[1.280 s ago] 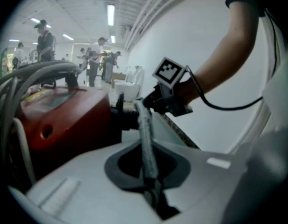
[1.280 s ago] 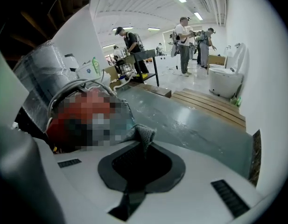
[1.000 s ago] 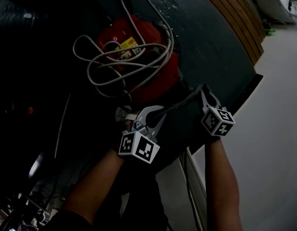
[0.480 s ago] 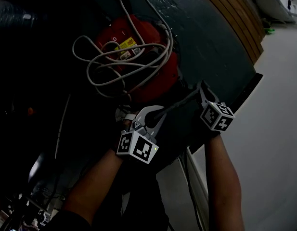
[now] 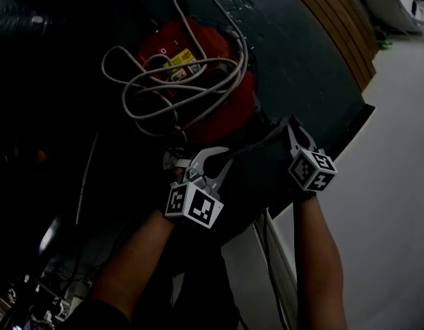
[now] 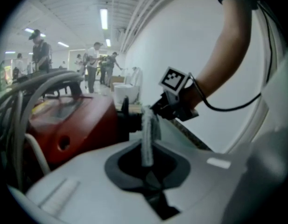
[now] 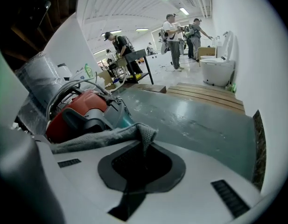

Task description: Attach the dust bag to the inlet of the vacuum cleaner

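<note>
The red vacuum cleaner (image 5: 198, 81) lies on a dark green floor, with its black inlet (image 6: 121, 119) facing my grippers. The grey fabric dust bag (image 7: 101, 141) is stretched between both grippers, just in front of the vacuum. My left gripper (image 5: 220, 159) is shut on one edge of the dust bag (image 6: 147, 134), which stands up as a thin strip between the jaws. To its right, my right gripper (image 5: 288, 132) is shut on the other edge. In the left gripper view the right gripper (image 6: 174, 107) shows beyond the bag. The head view is too dark to show the bag clearly.
A white power cable (image 5: 170, 91) is coiled loosely over the vacuum's top. Wooden planks (image 7: 209, 94) lie beyond the green floor (image 7: 190, 120), and a white toilet (image 7: 217, 69) stands by the white wall. Several people stand far off in the hall (image 7: 174, 31).
</note>
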`<state>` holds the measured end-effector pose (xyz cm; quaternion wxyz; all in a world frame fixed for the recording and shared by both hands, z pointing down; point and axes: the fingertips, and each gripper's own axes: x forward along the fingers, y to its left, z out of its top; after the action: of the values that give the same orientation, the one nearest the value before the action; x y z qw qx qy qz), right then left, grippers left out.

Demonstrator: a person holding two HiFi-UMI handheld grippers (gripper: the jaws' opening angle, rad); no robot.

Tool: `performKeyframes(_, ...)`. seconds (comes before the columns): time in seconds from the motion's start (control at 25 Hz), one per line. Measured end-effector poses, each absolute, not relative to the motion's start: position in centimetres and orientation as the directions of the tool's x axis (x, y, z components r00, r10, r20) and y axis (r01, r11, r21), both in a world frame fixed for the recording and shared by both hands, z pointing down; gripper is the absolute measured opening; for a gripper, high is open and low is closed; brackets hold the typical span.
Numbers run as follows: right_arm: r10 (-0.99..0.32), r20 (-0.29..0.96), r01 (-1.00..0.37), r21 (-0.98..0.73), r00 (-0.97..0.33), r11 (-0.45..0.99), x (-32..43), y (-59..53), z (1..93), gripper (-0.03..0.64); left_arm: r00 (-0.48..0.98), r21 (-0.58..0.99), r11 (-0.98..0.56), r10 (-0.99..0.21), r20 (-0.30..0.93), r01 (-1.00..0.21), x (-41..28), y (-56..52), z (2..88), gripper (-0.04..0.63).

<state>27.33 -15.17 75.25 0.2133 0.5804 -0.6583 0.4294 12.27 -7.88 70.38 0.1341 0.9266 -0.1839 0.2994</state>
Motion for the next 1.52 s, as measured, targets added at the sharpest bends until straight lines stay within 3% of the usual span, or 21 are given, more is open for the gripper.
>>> performKeyframes(0.2, -0.602, 0.774, -0.937, -0.329, -0.194, -0.121, 28.9, -12.7, 75.4, 0.023, 0.772, 0.034, -0.954, -0.219, 0.597, -0.297, 12.9, -6.1, 69.3, 0.008)
performKeyframes(0.4, -0.624, 0.757, -0.901, -0.390, -0.196, -0.191, 29.6, -12.2, 74.5, 0.048, 0.800, 0.210, -0.904, -0.198, 0.566, -0.372, 12.6, -6.7, 69.3, 0.016)
performKeyframes(0.6, -0.649, 0.740, -0.905, -0.380, -0.175, -0.190, 30.5, -12.2, 72.7, 0.174, 0.835, 0.365, -0.826, -0.210, 0.508, -0.430, 11.7, -7.9, 68.1, 0.147)
performKeyframes(0.76, -0.677, 0.721, -0.909, -0.367, -0.146, -0.195, 30.8, -10.8, 70.2, 0.201, 0.808, 0.343, -0.787, -0.307, 0.503, -0.513, 10.3, -8.9, 66.8, 0.123)
performKeyframes(0.84, -0.690, 0.713, -0.913, -0.356, -0.127, -0.199, 31.0, -9.9, 68.6, 0.201, 0.792, 0.336, -0.768, -0.340, 0.507, -0.545, 9.8, -9.5, 65.7, 0.034)
performKeyframes(0.88, -0.693, 0.712, -0.924, -0.333, -0.115, -0.190, 31.0, -9.5, 67.6, 0.192, 0.787, 0.342, -0.756, -0.351, 0.508, -0.558, 9.7, -9.8, 65.0, 0.000)
performKeyframes(0.96, -0.696, 0.712, -0.953, -0.267, -0.092, -0.146, 30.4, -9.1, 65.2, -0.003, 0.766, 0.343, -0.733, -0.366, 0.529, -0.587, 9.4, -10.3, 63.9, -0.002)
performKeyframes(1.12, -0.695, 0.714, -0.985, -0.165, -0.086, -0.047, 27.7, -8.7, 60.9, -0.003, 0.722, 0.289, -0.724, -0.400, 0.565, -0.627, 9.9, -10.8, 61.2, -0.003)
performKeyframes(1.36, -0.767, 0.642, -0.971, -0.183, 0.001, -0.155, 27.1, -7.6, 52.7, -0.003, 0.736, 0.262, -0.743, -0.423, 0.529, -0.615, 12.0, -10.3, 53.4, -0.003)
performKeyframes(1.52, -0.814, 0.580, -0.978, -0.150, 0.033, -0.146, 27.1, -7.4, 43.6, -0.004, 0.736, 0.253, -0.740, -0.445, 0.510, -0.623, 13.2, -9.9, 45.9, -0.003)
